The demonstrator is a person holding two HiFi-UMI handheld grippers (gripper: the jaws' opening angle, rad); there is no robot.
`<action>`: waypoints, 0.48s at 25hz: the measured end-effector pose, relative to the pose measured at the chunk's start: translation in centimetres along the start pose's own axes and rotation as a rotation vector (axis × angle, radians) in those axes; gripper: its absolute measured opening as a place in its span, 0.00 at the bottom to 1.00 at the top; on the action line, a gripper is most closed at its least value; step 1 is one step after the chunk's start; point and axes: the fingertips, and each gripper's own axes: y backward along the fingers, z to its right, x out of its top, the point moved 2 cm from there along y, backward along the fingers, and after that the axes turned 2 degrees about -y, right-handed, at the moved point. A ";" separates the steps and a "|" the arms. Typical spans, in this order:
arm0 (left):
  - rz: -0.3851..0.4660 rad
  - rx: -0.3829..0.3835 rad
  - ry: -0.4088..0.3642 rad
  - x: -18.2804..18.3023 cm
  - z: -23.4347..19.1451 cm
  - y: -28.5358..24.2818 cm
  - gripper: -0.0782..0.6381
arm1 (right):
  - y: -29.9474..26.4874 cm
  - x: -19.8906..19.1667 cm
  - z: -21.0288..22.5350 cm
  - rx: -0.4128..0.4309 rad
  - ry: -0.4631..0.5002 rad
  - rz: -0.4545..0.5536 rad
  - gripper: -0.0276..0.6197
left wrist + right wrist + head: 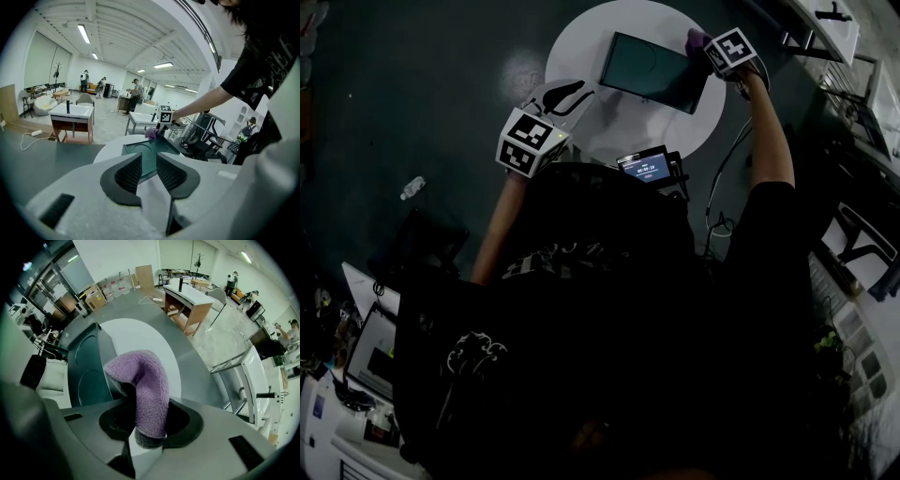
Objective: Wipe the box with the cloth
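A flat dark-teal box lies on the round white table. My right gripper is at the box's far right corner, shut on a purple cloth. In the right gripper view the cloth sticks up from between the jaws and droops toward the box. My left gripper hovers over the table's near left edge, apart from the box, open and holding nothing. From the left gripper view the box lies ahead, with the cloth at its far corner.
A small device with a lit screen sits at the table's near edge. A plastic bottle lies on the dark floor at left. White desks and a chair frame stand around the table; people are far off.
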 end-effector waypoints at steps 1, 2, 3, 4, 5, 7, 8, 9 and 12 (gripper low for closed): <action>0.001 0.002 0.008 -0.6 -0.9 0.6 0.24 | -0.7 1.2 -0.8 0.007 0.019 -0.008 0.22; 0.002 0.003 0.015 -1.1 -1.6 1.1 0.24 | -1.2 2.3 -1.5 0.013 0.035 -0.016 0.22; 0.003 0.006 0.021 -1.5 -2.1 1.5 0.24 | -1.5 3.1 -2.1 0.018 0.049 -0.021 0.22; 0.005 0.008 0.025 -1.7 -2.4 1.7 0.24 | -1.7 3.8 -2.4 0.023 0.063 -0.022 0.22; 0.006 0.011 0.030 -1.8 -2.6 1.9 0.24 | -1.8 4.4 -2.7 0.027 0.072 -0.024 0.22; 0.009 0.019 0.039 -2.0 -3.2 2.6 0.24 | -1.9 5.7 -3.4 0.038 0.074 -0.028 0.22; 0.012 0.023 0.044 -2.2 -3.6 3.0 0.24 | -1.9 6.5 -3.9 0.044 0.073 -0.027 0.22; 0.014 0.027 0.049 -2.3 -4.0 3.5 0.24 | -1.9 7.2 -4.4 0.050 0.073 -0.025 0.22; 0.026 0.039 0.064 -2.7 -5.1 4.9 0.24 | -2.0 9.4 -6.2 0.070 0.088 -0.024 0.22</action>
